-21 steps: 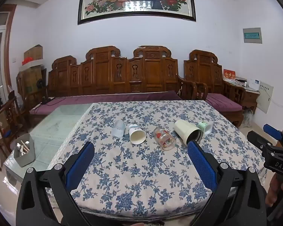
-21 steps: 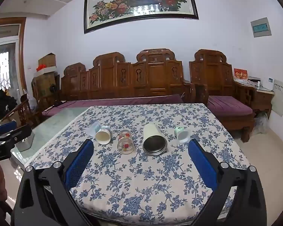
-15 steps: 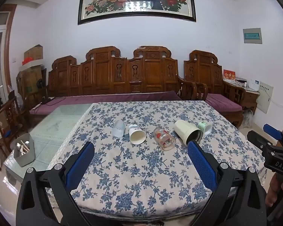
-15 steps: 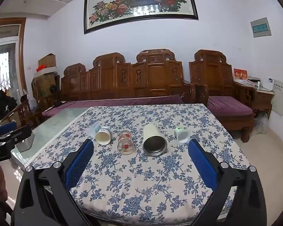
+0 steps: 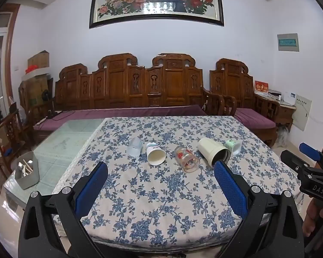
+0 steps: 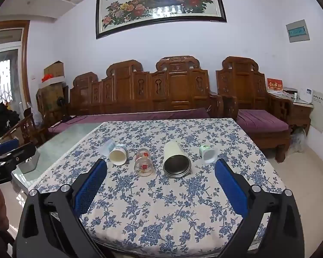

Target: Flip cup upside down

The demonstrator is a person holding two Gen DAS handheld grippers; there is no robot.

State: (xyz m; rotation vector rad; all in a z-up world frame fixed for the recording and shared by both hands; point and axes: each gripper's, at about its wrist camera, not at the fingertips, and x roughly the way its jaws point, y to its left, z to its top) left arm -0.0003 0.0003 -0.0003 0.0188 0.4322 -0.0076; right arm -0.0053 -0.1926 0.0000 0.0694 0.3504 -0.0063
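Left wrist view: the left gripper [image 5: 160,173] hangs over the near edge of the table [image 5: 140,215], its blue ribbed pads spread wide with nothing between them. On the blue-flowered cloth five cups lie on their sides in a row. Take the cream tumbler [image 5: 213,151] as the marker, a tall smooth cylinder with a dark metal mouth: just left of it lies the clear glass cup [image 5: 186,158] with red flowers, then the white paper cup [image 5: 155,153], then a frosted plastic cup [image 5: 135,147]. Just right of the tumbler sits a small green-and-white cup [image 5: 233,146]. The right gripper [image 5: 308,165] pokes in at the far right.

Right wrist view: the right gripper [image 6: 160,173] is spread just as wide, gripping nothing. The cream tumbler [image 6: 176,158] points its dark mouth at us, the glass cup [image 6: 144,162] just left of it.
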